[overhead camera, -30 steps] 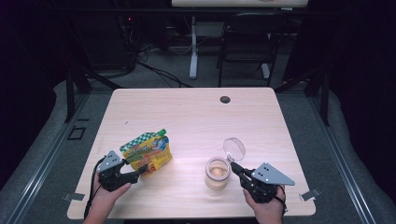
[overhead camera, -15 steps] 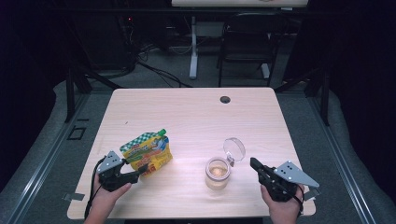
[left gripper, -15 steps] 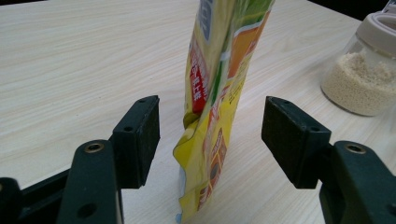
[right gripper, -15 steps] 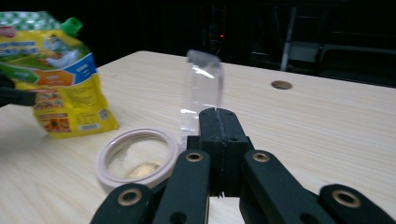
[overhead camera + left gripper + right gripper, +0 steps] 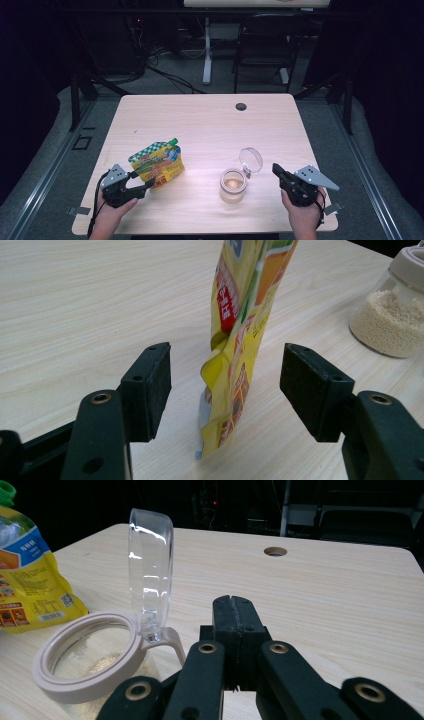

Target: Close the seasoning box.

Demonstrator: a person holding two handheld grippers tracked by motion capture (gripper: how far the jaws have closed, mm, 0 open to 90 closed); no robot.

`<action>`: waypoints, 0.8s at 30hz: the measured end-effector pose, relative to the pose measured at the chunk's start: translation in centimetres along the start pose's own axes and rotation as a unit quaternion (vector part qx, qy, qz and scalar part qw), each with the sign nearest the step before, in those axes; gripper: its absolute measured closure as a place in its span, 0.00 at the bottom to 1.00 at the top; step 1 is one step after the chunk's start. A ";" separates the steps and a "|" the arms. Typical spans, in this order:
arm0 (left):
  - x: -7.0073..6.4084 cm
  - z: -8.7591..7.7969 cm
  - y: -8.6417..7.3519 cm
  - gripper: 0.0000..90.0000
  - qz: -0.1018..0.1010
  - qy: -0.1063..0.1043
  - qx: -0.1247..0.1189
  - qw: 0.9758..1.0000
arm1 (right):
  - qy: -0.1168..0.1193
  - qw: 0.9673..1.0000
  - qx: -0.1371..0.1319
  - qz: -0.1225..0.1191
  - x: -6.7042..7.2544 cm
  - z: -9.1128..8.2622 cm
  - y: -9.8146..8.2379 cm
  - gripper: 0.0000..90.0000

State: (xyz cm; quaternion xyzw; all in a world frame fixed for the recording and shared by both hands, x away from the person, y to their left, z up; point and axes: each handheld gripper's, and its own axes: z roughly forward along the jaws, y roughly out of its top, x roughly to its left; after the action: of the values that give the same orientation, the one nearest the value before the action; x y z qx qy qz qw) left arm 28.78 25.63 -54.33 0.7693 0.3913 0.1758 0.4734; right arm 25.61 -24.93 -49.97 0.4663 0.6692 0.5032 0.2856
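Observation:
A yellow and green spouted pouch (image 5: 157,162) stands on the wooden table (image 5: 210,125) at the front left. My left gripper (image 5: 141,181) is open at its near bottom corner. In the left gripper view the pouch (image 5: 235,355) stands between the jaws, and the pads (image 5: 150,385) are clear of it on both sides. A glass jar (image 5: 233,185) with pale grains sits front centre, its clear hinged lid (image 5: 251,160) flipped up. My right gripper (image 5: 278,171) is shut and empty, a little to the right of the jar (image 5: 85,665) and its lid (image 5: 150,575).
A round cable hole (image 5: 241,106) lies near the table's far edge. Behind the table are a black chair (image 5: 265,45) and a white stand post (image 5: 207,50). The jar (image 5: 390,315) stands to the right of the pouch in the left gripper view.
My right gripper has drawn back to the right, away from the jar, with its jaws still together. The left gripper, pouch and jar have not moved.

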 end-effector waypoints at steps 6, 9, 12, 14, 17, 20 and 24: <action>-0.1 -0.3 -0.2 0.42 -0.001 0.003 -0.002 1.000 | 0.005 1.000 0.007 -0.002 0.1 0.9 0.1 1.00; 0.0 -0.5 -0.3 0.42 -0.003 0.006 -0.004 1.000 | 0.007 1.000 0.006 -0.003 0.2 1.2 0.1 1.00; 0.0 -0.5 -0.3 0.42 -0.007 0.006 -0.007 1.000 | 0.008 1.000 0.009 -0.005 0.3 1.3 0.1 1.00; 0.0 -0.6 -0.4 0.42 -0.004 0.007 -0.003 1.000 | 0.009 1.000 0.010 -0.004 0.3 1.4 0.1 1.00; 0.0 -0.5 -0.4 0.42 -0.003 0.007 0.000 1.000 | 0.011 1.000 0.010 -0.006 0.4 1.5 0.2 1.00; -0.1 -0.4 -0.5 0.42 -0.003 0.006 -0.002 1.000 | 0.013 1.000 0.008 -0.007 0.5 1.5 0.2 1.00; -0.2 -0.5 -0.5 0.42 -0.003 0.007 0.001 1.000 | 0.020 1.000 0.006 -0.008 0.7 1.7 0.2 1.00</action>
State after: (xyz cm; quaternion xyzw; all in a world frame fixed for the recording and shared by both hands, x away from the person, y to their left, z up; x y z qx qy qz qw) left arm 28.14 25.92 -54.48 0.7672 0.3973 0.1791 0.4707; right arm 26.90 -23.61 -50.25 0.4528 0.6812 0.5061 0.2735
